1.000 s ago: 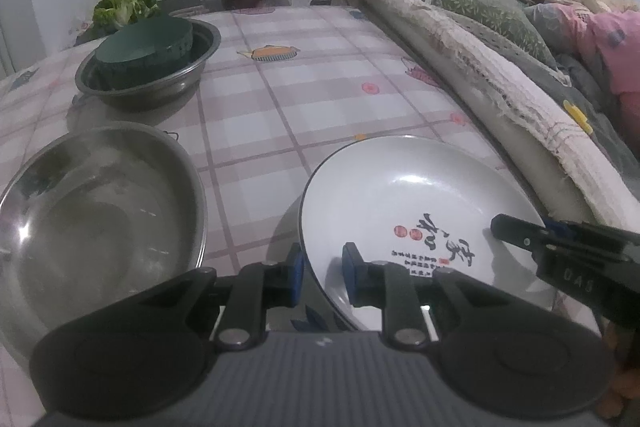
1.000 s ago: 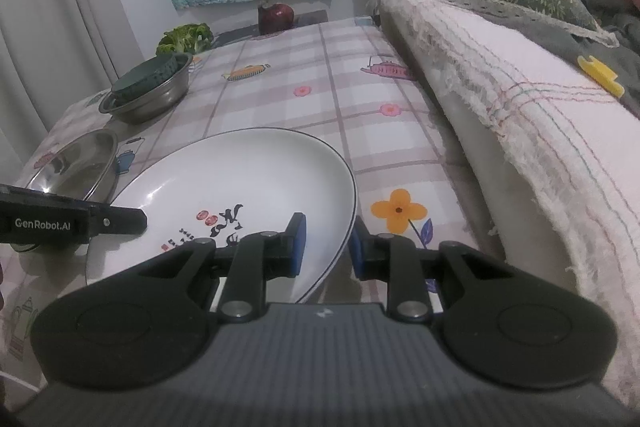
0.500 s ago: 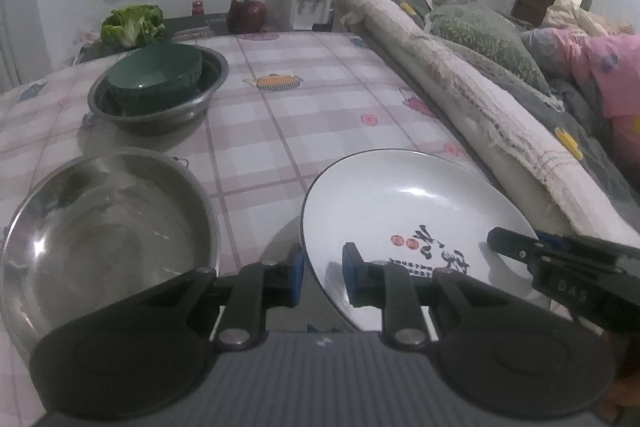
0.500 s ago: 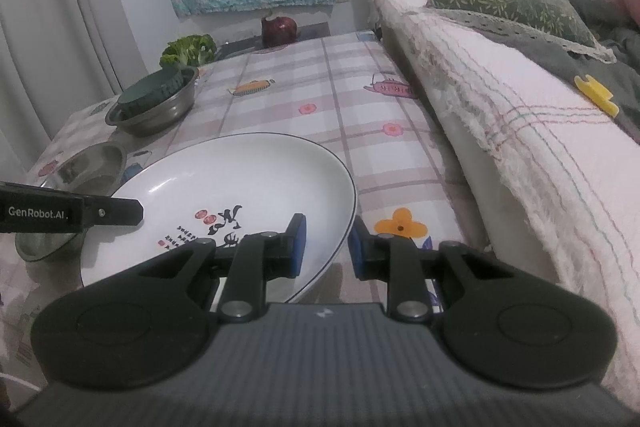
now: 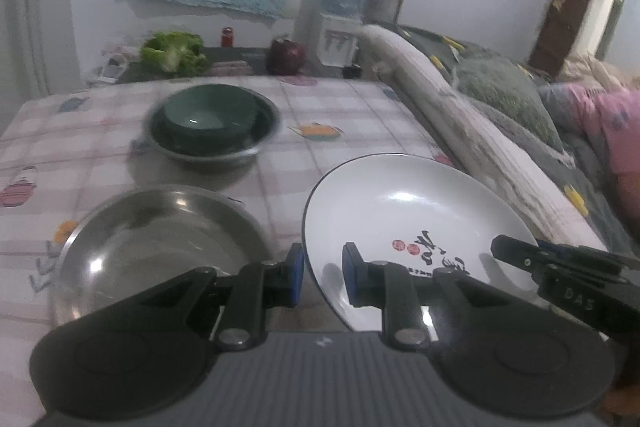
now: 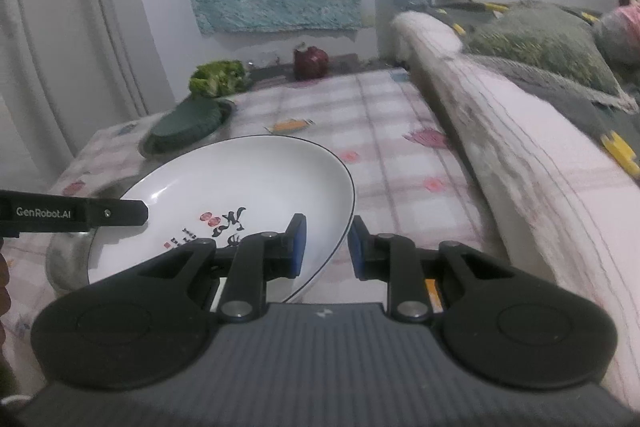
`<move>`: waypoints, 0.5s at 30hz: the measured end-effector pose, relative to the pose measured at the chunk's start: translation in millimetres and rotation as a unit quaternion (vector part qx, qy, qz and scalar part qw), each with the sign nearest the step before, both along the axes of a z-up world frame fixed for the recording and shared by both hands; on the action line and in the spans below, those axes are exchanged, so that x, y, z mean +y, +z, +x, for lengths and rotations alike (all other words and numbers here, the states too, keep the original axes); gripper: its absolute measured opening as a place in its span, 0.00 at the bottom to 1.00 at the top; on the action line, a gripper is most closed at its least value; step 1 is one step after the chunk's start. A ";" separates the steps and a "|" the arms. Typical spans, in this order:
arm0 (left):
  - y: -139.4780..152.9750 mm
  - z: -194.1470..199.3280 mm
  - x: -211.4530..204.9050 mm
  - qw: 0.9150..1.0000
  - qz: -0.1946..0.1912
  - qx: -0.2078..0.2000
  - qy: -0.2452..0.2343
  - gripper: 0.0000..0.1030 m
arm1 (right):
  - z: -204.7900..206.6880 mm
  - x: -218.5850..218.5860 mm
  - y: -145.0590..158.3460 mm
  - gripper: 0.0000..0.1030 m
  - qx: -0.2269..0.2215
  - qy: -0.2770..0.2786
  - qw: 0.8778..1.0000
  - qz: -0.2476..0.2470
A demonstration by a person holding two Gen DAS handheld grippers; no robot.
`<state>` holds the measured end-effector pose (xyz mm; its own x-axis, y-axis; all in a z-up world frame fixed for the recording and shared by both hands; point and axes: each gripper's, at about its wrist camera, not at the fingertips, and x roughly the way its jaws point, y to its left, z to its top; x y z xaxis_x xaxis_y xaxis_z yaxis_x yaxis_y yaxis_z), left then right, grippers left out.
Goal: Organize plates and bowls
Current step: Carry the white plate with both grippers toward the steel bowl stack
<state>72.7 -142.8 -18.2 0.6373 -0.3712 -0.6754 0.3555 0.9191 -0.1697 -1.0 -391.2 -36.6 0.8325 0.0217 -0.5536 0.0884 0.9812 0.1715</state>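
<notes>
The left gripper [image 5: 322, 273] has its two blue-padded fingers closed to a narrow gap over the left rim of the white plate [image 5: 412, 223], one pad under the rim and one above it, and the right gripper [image 6: 325, 245] pinches the opposite rim the same way, so the plate hangs between the two tools. Compared with a second ago, the plate sits higher and tips up on its right side; in the right wrist view its far edge now covers part of the table that showed before, and the nearer steel bowl [image 5: 160, 243] has slid mostly behind it. That empty steel bowl lies just left of the plate in the left wrist view, on the checked tablecloth [image 5: 344, 131]. Farther back, a second steel bowl [image 5: 214, 147] holds a dark green bowl [image 5: 208, 115] nested inside it; the left camera now looks down into the green bowl, where earlier it saw the bowl from the side. Beyond the table edge stand a head of broccoli [image 5: 174, 53] and a dark red fruit [image 5: 287, 55]. Along the right of the table runs a rolled pale blanket [image 6: 520, 163], close beside the plate's right rim. Both views are somewhat blurred.
</notes>
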 end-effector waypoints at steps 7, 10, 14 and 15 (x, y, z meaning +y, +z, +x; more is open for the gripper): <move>6.1 11.1 47.8 0.999 -0.005 -0.005 0.052 0.21 | 29.4 41.4 12.9 0.21 -0.012 0.048 0.999 -0.003; 6.3 15.8 70.8 0.997 -0.004 -0.005 0.073 0.21 | 43.4 63.2 13.1 0.21 -0.009 0.069 0.998 0.000; -0.5 20.1 100.6 0.995 0.001 0.006 0.098 0.21 | 59.5 93.1 8.4 0.21 0.000 0.092 0.996 0.004; -3.2 21.4 106.8 0.995 0.001 0.010 0.103 0.21 | 63.3 100.3 6.1 0.21 0.004 0.097 0.995 0.005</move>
